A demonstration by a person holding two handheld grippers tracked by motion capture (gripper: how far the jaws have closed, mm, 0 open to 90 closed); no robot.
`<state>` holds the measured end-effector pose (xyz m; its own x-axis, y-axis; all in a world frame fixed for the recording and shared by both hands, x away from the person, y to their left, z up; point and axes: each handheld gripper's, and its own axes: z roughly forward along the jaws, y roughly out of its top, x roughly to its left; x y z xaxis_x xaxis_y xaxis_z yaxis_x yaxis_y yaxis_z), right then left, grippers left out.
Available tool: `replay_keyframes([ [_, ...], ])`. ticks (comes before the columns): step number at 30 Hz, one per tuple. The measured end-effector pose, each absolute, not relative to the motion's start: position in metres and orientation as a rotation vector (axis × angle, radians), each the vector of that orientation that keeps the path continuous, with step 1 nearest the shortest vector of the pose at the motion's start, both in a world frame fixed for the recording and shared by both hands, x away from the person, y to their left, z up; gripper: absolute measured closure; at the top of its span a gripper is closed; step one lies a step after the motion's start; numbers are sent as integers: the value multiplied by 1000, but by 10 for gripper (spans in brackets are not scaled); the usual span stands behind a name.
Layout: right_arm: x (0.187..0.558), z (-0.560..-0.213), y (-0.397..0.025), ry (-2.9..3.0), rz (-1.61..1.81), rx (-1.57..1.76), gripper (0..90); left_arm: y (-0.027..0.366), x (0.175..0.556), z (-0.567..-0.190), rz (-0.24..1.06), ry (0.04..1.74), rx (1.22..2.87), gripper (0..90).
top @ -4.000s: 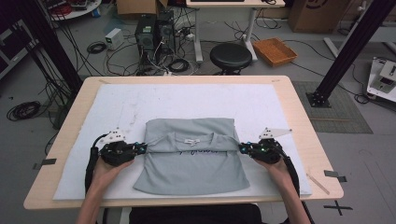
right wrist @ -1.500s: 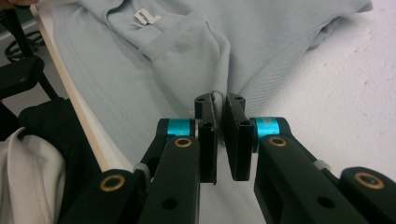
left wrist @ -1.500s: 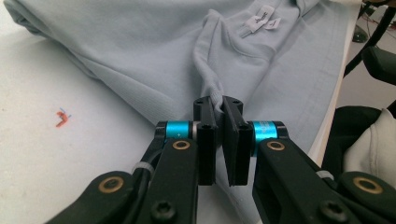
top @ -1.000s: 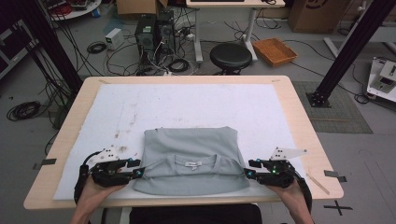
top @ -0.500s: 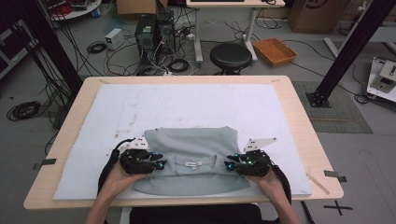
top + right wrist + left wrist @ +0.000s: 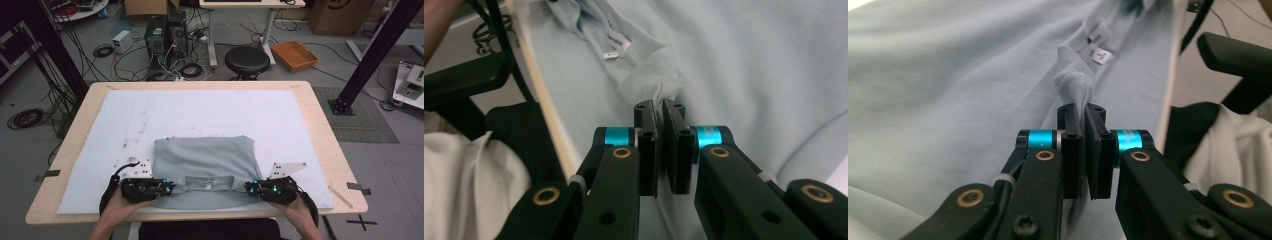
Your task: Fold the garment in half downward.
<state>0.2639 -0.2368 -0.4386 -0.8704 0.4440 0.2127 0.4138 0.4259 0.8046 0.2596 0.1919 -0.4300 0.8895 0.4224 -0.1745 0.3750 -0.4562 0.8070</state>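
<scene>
grey t-shirt (image 6: 205,167), partly folded, lies on the white mat (image 6: 210,115) at the near middle of the desk (image 6: 320,125), collar and label toward the person. the left gripper (image 6: 167,188) sits at the shirt's near left corner, its fingers (image 6: 1073,150) pressed together on a bunched fold of shirt cloth (image 6: 1075,87); the right gripper (image 6: 250,187) at the shirt's near right corner pinches a like bunch (image 6: 656,75) between its fingers (image 6: 676,150). the step in hand looks like carrying the near edge over the shirt for another fold. to do it well, lift both corners level and together, keep the edge taut between them, and lay it square on the far edge of the shirt before letting go.
</scene>
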Motion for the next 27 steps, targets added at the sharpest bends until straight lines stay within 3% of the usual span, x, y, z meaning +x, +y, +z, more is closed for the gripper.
replay_keyframes([
  [15, 242, -449, -246, 2703, 1462, 719, 851, 198, 238, -444, -23, 540, 2125, 863],
  [19, 239, -443, -249, 2721, 1512, 679, 776, 201, 238, -440, -70, 507, 2105, 781],
  [27, 250, -437, -239, 2634, 1477, 746, 685, 201, 244, -427, 76, 573, 2055, 707],
])
